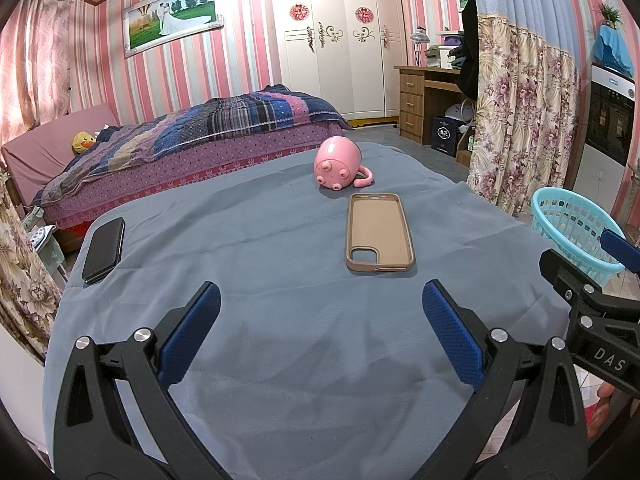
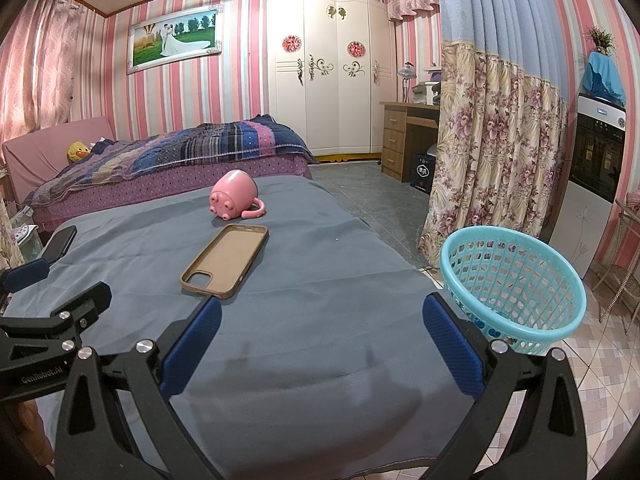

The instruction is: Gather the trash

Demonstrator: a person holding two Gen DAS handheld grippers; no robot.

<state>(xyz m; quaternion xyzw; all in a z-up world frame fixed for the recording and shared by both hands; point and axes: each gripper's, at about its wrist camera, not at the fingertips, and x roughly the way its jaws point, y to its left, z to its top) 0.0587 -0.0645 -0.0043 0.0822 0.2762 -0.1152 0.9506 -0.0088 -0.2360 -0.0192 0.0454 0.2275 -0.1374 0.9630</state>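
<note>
A tan phone case [image 1: 379, 232] [image 2: 225, 259] lies inside-up on the grey-blue cloth [image 1: 248, 240] [image 2: 320, 248] covering the table. Behind it a pink pig-shaped mug [image 1: 338, 163] [image 2: 234, 196] lies on its side. A black wallet-like case [image 1: 104, 255] [image 2: 60, 246] rests near the left edge. A turquoise mesh basket [image 1: 576, 228] [image 2: 512, 284] stands off the table's right side. My left gripper [image 1: 320, 312] hovers open, short of the phone case, with nothing between its fingers. My right gripper [image 2: 320, 320] is open too, over the near right part of the cloth, beside the basket.
A bed with a striped quilt [image 1: 192, 132] [image 2: 172, 156] stands behind the table. A white wardrobe [image 1: 336, 40] and wooden desk [image 1: 424, 96] line the back wall. A floral curtain [image 2: 492, 152] hangs at right, with a tall white appliance [image 2: 592, 176] beyond the basket.
</note>
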